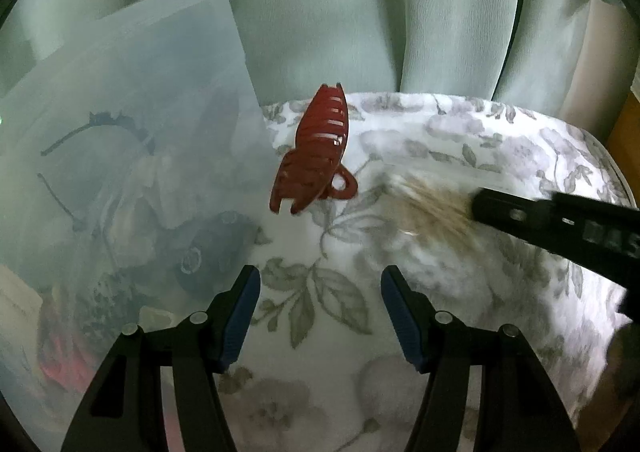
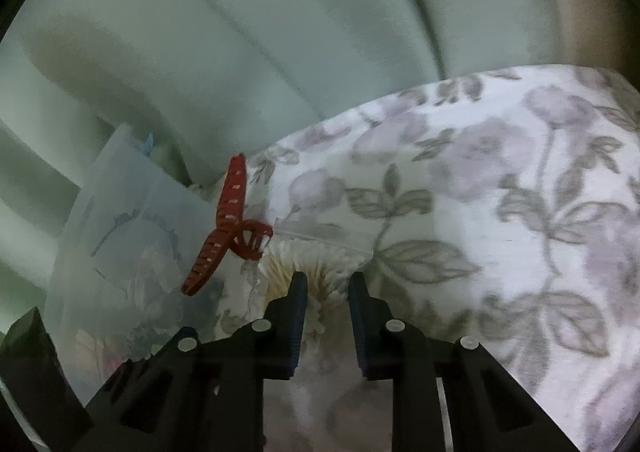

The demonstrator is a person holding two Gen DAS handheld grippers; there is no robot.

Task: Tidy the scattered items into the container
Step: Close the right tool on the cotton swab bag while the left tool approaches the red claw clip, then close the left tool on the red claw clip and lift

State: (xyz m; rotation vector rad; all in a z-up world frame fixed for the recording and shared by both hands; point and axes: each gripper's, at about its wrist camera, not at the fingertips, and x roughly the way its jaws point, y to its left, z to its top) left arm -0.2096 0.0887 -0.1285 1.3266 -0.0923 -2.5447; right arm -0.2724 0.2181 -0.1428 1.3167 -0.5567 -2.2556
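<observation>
Container (image 1: 120, 156): a large translucent plastic tub standing on the left of the flower-printed cloth (image 1: 460, 284), already holding a dark headband and other accessories seen dimly through its wall, so much of the tidying appears done. The cloth covers a raised surface in front of pale green curtains (image 1: 320, 12). Next in size, the clear bag of cotton swabs (image 2: 320, 260) lies flat on the cloth well to the right of the tub; the right gripper (image 2: 326, 284) has its fingers set around the near end of the bag, narrowly spaced, though whether they yet pinch it cannot be told from the blurred frames. This low, level approach probably suits a thin, limp packet that must be caught by its edge. The left gripper (image 1: 320, 292) hovers over bare cloth beside the tub, its fingers wide apart and holding nothing, seemingly ready for the smallest item: the red hair claw clip (image 1: 316, 156), standing on its teeth just beside the tub wall.
</observation>
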